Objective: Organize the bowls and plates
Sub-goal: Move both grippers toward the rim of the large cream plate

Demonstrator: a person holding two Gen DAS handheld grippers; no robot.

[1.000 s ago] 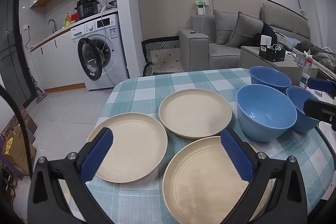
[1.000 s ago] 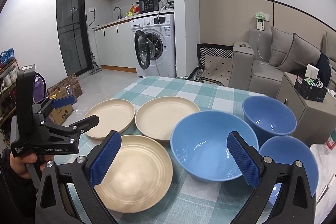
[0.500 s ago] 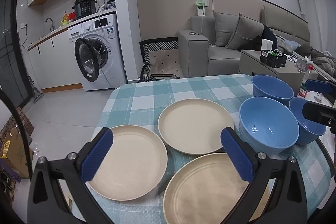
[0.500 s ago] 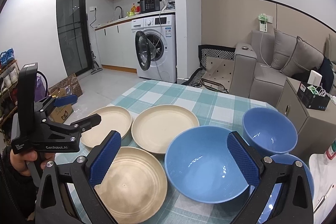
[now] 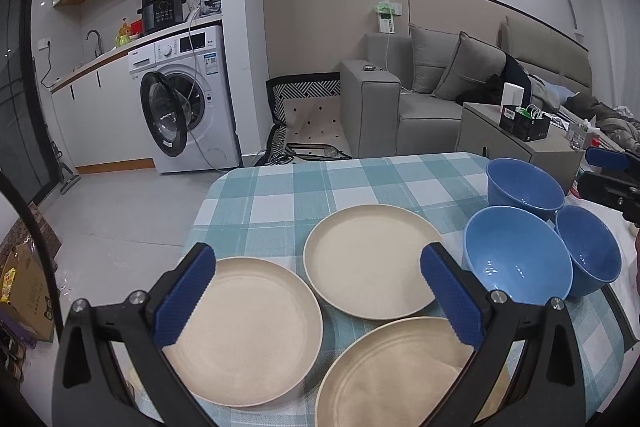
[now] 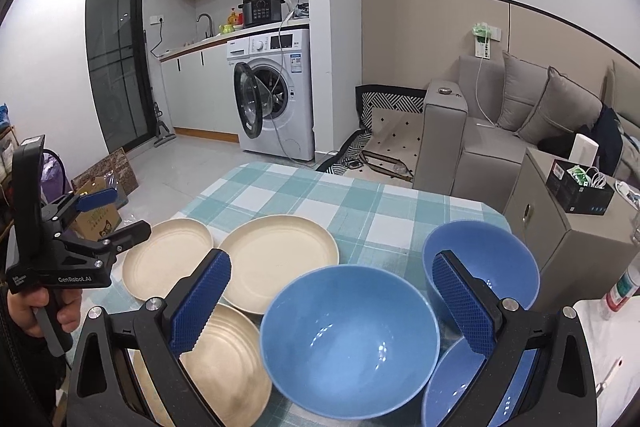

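Nearest plate (image 5: 400, 375) cropped below

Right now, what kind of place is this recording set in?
Most likely a small apartment with kitchen and living area in one room: a washing machine under the kitchen counter, a grey sofa, and a table with a checked cloth.
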